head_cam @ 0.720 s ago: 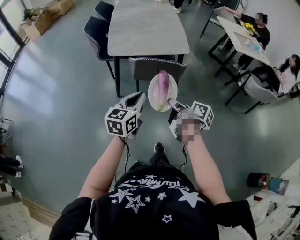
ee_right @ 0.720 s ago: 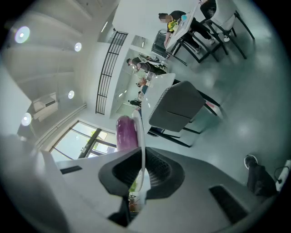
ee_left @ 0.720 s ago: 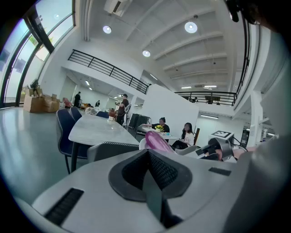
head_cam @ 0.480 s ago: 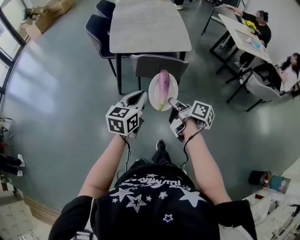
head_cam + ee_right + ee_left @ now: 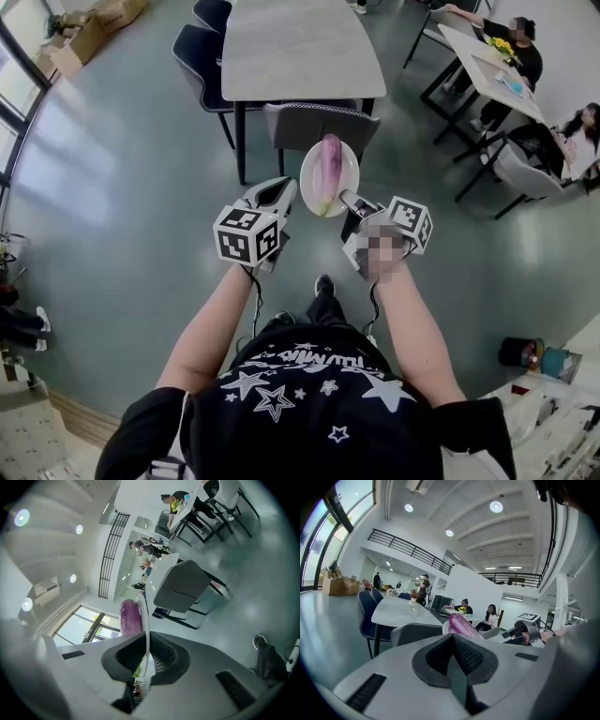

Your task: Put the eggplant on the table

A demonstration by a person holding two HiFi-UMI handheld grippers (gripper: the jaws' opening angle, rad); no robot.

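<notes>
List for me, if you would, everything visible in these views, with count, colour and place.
eggplant: one, purple, lying on the plate
plate: one, white, held by its rim, near the grey chair
long table: one, pale grey top, ahead of the person
grey chair: one, at the long table's near end
blue chairs: two, dark blue, at the long table's left side
cardboard boxes: brown, on the floor far left; count unclear
side table: one, pale, far right
seated people: two, by the side table
left gripper: grey, jaws together, empty, left of the plate
right gripper: grey, jaws closed on the plate's rim
</notes>
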